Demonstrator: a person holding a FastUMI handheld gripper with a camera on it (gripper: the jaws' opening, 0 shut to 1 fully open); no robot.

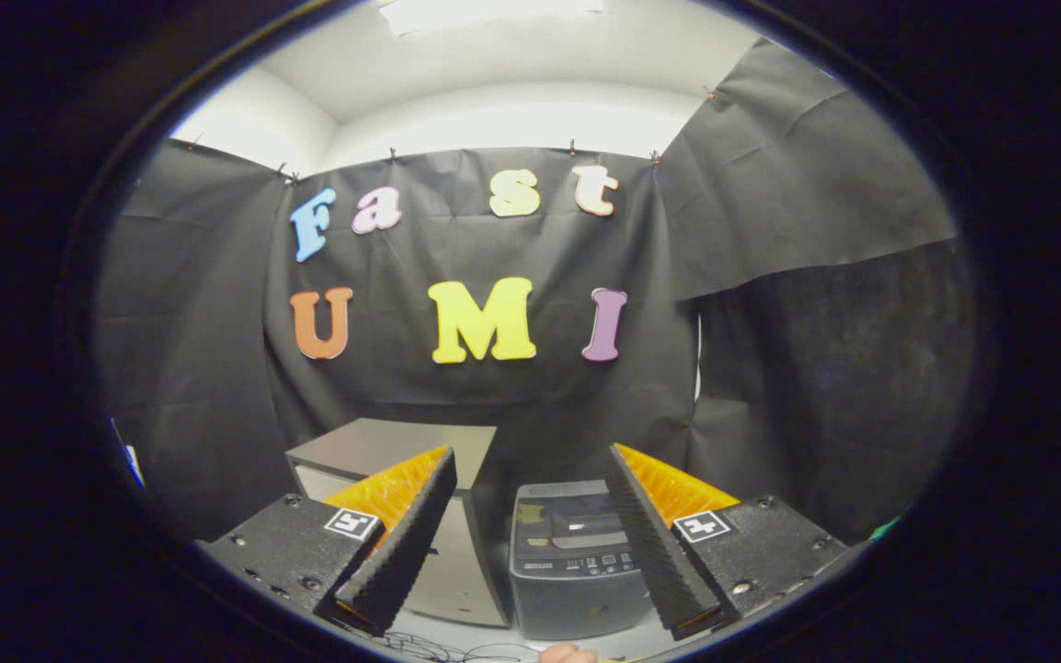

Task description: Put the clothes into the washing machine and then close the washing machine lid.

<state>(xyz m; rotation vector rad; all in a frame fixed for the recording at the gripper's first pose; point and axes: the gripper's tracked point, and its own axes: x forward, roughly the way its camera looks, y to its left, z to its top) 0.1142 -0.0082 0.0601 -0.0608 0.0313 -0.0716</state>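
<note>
- Currently, the gripper (pixel 530 534) is held level, facing the booth's back wall; fingers spread wide apart, nothing between the pads.
- The washing machine (pixel 577 562), a small grey top-loader, stands ahead of the fingers, framed in the gap between them, nearer the right finger (pixel 655 539).
- Its lid (pixel 575 525) lies flat, closed, with the control panel along the near edge.
- A grey cabinet (pixel 402 451) stands just beside the machine, partly hidden behind the left finger (pixel 406 543).
- Clothes: cannot tell where they are.
- Part of a person's hand (pixel 569 654) shows below the machine.
</note>
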